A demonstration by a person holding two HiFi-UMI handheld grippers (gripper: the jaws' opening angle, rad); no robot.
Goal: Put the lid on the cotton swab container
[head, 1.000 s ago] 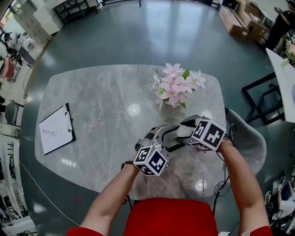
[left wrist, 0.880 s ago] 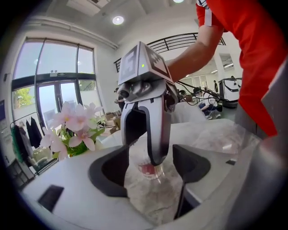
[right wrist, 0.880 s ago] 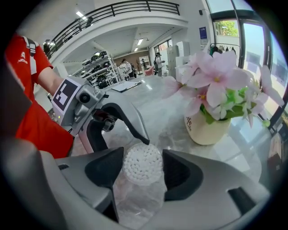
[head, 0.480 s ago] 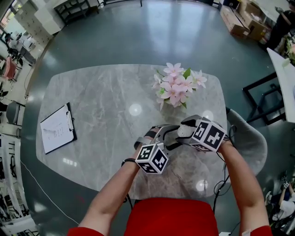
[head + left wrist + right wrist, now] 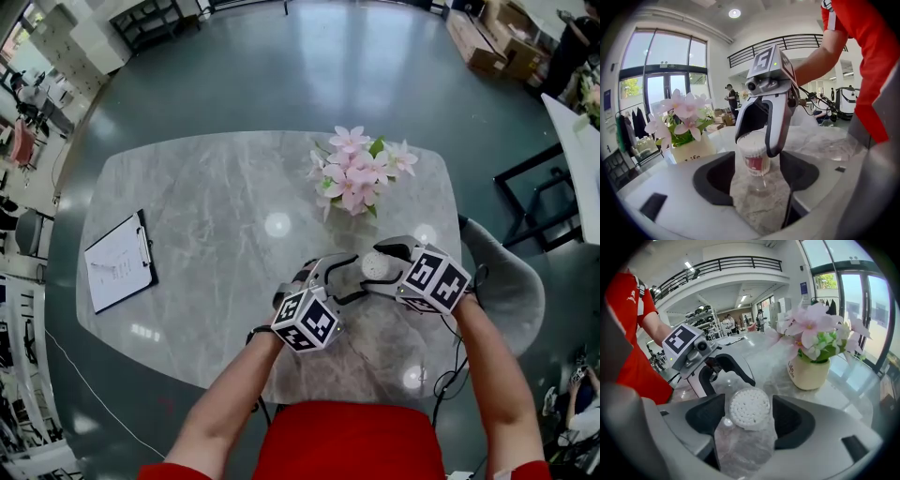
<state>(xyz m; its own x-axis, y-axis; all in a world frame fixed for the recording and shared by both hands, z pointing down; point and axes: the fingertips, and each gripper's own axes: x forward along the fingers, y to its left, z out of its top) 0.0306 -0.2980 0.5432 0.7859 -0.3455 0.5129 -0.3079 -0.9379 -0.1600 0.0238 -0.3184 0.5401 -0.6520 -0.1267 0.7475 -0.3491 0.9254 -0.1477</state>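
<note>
**Near the front edge of the tabletop: fingers loose around the cotton swab container**

Down at the near edge, both grippers are crowded in on one small target. The cotton swab container stands upright on the marble, white swab tips packed tight at its top and a red label round its side.

The right gripper comes in from the right, angled down over it, with one finger on each side of the container. Its fingers have just been opening. They now stand wide, with a sliver of marble showing between each pad and the container's wall, so nothing is being squeezed.

The left gripper faces in from the other side, and its fingers are spread wide too. The container sits in line with the gap between them, out by the fingertips, and the pads are clear of it.

Whether a lid sits on top is hard to call. A clear rim shows above the swabs, but no view settles it.

Further back on the tabletop, a pot of pink flowers stands well apart from the action. Far off on the left lies a clipboard with a sheet of paper.
</note>
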